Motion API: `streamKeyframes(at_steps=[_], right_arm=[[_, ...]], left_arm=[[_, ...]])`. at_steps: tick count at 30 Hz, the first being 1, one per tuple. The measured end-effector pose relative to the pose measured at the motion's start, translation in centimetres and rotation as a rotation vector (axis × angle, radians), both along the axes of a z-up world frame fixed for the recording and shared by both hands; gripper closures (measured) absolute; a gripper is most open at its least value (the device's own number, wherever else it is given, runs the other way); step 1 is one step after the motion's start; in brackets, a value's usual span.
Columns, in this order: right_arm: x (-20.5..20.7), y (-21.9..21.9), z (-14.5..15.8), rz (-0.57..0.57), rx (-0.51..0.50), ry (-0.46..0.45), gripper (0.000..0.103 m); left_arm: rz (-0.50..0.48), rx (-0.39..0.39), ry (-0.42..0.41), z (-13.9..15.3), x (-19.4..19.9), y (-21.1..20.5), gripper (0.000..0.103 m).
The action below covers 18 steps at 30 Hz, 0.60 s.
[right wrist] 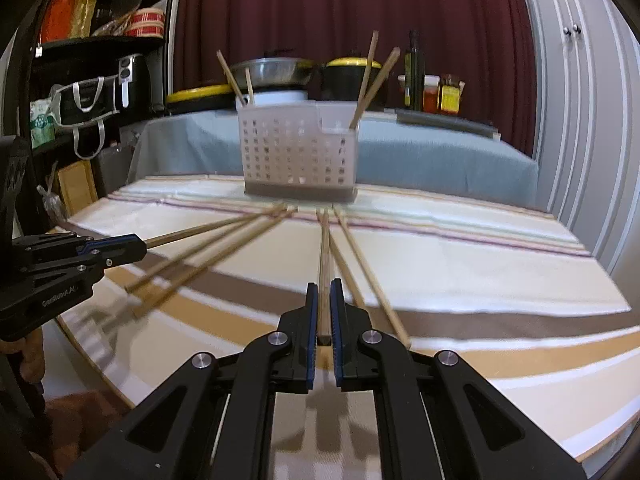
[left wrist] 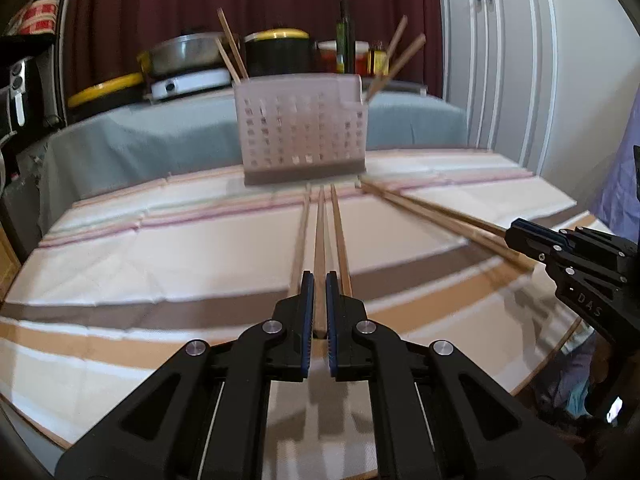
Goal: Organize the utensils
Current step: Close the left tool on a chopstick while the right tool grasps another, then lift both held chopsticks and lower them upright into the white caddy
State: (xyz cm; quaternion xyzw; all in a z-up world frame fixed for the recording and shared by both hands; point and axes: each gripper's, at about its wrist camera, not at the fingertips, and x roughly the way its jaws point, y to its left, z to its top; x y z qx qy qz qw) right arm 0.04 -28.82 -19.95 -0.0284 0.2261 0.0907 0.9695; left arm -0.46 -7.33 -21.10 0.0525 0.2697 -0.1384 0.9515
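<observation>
A white perforated utensil basket [left wrist: 300, 132] [right wrist: 296, 152] stands on the striped tablecloth, with a few wooden chopsticks [left wrist: 232, 46] [right wrist: 374, 80] leaning in its two ends. Several more chopsticks lie on the cloth in front of it, fanned out from its base. My left gripper [left wrist: 319, 280] [right wrist: 140, 246] is shut on the middle chopstick [left wrist: 320, 232] of three lying side by side. My right gripper [right wrist: 325, 286] [left wrist: 510, 234] is shut on another chopstick [right wrist: 325, 248], with two loose ones [right wrist: 360, 268] just to its right.
The round table's edge [left wrist: 560, 344] curves close on the right. Behind the basket stands a counter under a grey-blue cloth [right wrist: 440, 156] with pots [left wrist: 276, 50], a pan and bottles [right wrist: 414, 68]. White cupboard doors [left wrist: 500, 60] are at the right, and a dark shelf unit [right wrist: 100, 60] at the left.
</observation>
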Motion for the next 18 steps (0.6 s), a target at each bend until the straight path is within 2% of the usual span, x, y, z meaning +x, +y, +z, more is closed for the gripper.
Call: streamKeyframes(at_steps=[8,18], right_arm=[[-0.5,0.2,4.4,-0.006,0.005,-0.089,0.096],[-0.3,0.4,9.0,-0.009,0.016,-0.170,0.096]], left_arm=[[0.009,-0.048,-0.108,5.0,-0.6,1.1,0.096],[0.019,-0.115,-0.185,10.3,-1.0,2.4,0.096]])
